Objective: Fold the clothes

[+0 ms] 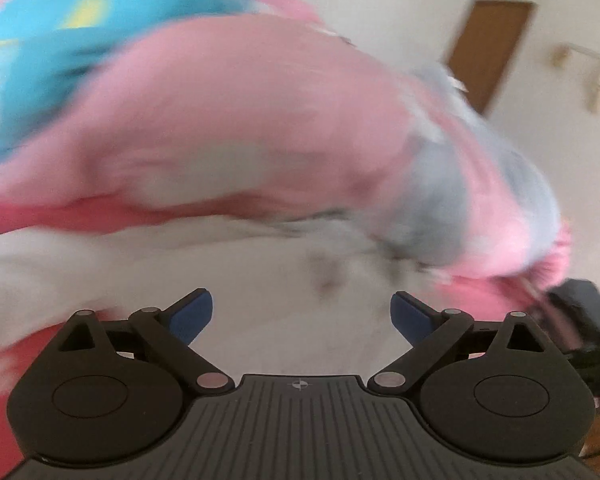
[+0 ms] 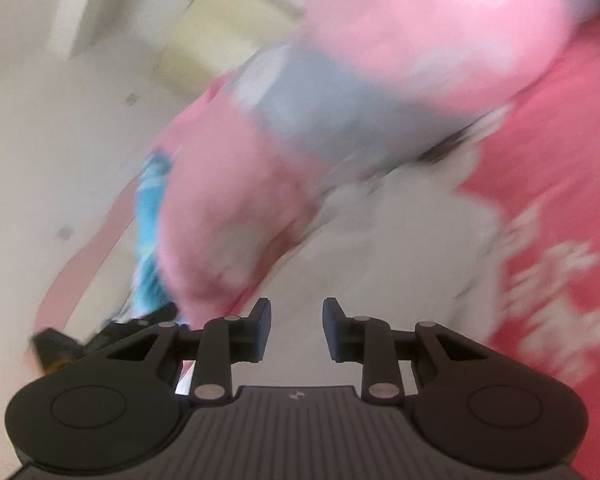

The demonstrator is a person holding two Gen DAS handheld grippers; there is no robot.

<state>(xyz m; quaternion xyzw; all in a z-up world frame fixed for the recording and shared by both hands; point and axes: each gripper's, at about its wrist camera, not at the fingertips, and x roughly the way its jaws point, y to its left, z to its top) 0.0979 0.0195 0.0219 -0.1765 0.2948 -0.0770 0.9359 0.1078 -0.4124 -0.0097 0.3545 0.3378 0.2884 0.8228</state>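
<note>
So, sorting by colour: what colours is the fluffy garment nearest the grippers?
Pink with a grey-blue band, the fluffy garment shows best in the right wrist view.

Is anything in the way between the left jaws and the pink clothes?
Nothing visible is. The left gripper is open with nothing in it, and only white fabric lies ahead of its jaws before the pink garment. The picture is blurry, so small things could be missed.
</note>
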